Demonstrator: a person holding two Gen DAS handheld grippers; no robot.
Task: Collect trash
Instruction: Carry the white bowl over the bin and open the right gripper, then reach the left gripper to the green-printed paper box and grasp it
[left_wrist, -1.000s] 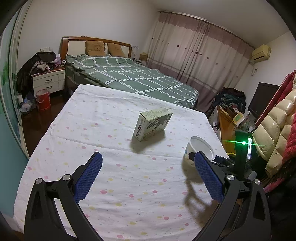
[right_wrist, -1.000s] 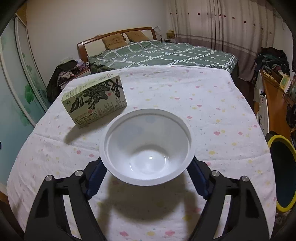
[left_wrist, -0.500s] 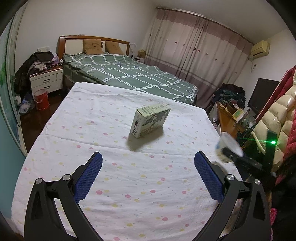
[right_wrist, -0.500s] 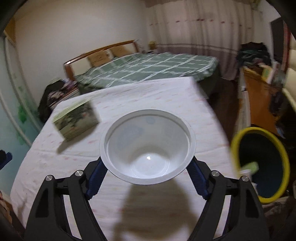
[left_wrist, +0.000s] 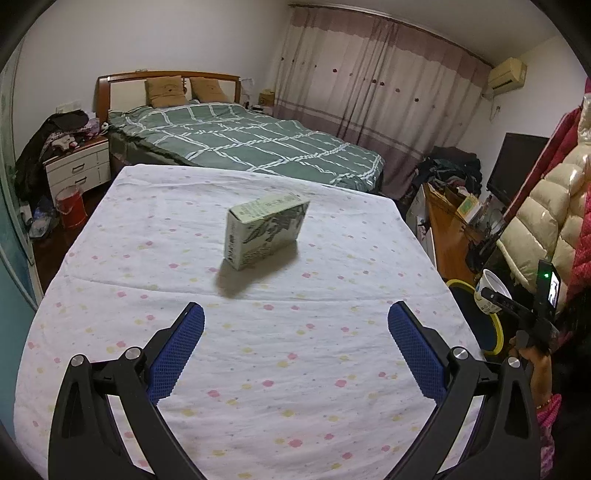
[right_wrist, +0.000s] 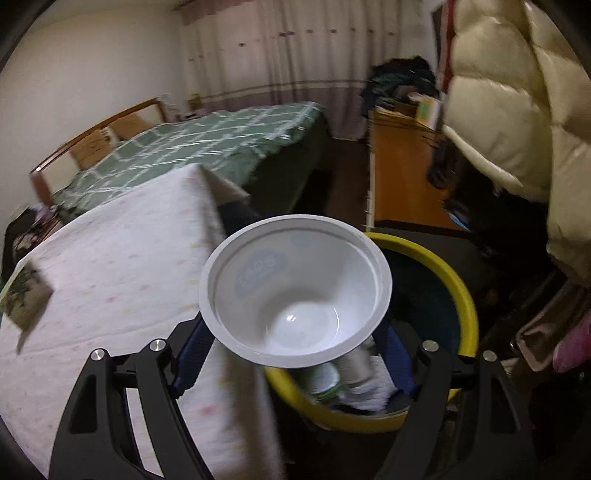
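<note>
My right gripper (right_wrist: 295, 354) is shut on an empty white paper bowl (right_wrist: 295, 288), its blue pads pressed on the bowl's sides. It holds the bowl just past the table's right edge, above the yellow-rimmed trash bin (right_wrist: 458, 280) with rubbish inside. From the left wrist view the same bowl (left_wrist: 493, 288) and bin (left_wrist: 496, 328) show at the far right. My left gripper (left_wrist: 295, 332) hovers open over the table, nothing between its fingers. A green-printed carton (left_wrist: 266, 229) stands ahead of it; the same carton (right_wrist: 22, 295) sits blurred at the right wrist view's left edge.
The table wears a white dotted cloth (left_wrist: 184, 229). A green-quilted bed (left_wrist: 240, 144) lies behind it. A wooden desk (right_wrist: 402, 170) and a cream puffer jacket (right_wrist: 509, 110) crowd the right side near the bin. A red bucket (left_wrist: 68, 206) sits on the floor at left.
The right gripper carried the bowl rightwards off the table to over the bin, rolling as it went. The left gripper drifted slightly, so the carton now sits nearer the centre of its view.
</note>
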